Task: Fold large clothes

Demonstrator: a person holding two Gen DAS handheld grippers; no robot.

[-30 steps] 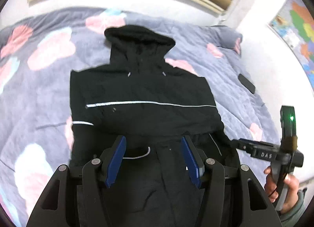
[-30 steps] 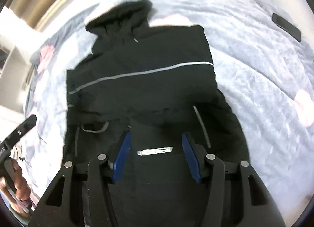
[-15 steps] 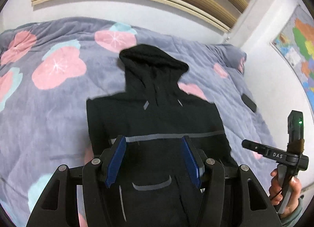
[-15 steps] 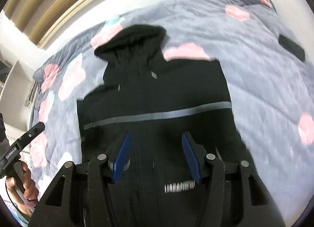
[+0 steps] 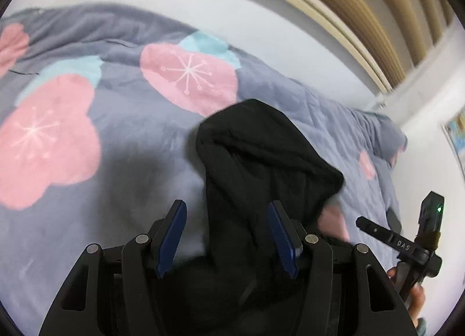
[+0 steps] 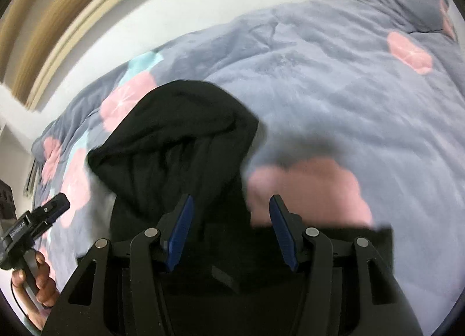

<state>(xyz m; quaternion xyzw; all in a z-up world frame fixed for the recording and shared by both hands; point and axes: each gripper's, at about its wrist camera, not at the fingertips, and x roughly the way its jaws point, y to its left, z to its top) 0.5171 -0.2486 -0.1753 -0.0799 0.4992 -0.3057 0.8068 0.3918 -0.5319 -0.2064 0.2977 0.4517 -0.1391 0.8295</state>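
Hoodie (image 5: 261,161) lies on quilt (image 5: 116,121).

Grey quilt (image 5: 139,132) with pink and teal blossoms, spread across the bed. Behind its far edge, a plain white wall (image 5: 203,10), topped by tan slatted panelling (image 5: 363,1). At the right edge, part of a colourful poster (image 5: 457,135).

A wide bed covered by a soft grey quilt (image 5: 139,138) printed with big pink and pale blue blossoms carries one thing in sight: a black hooded jacket (image 5: 261,161), hood towards the white wall, lying directly on the quilt.
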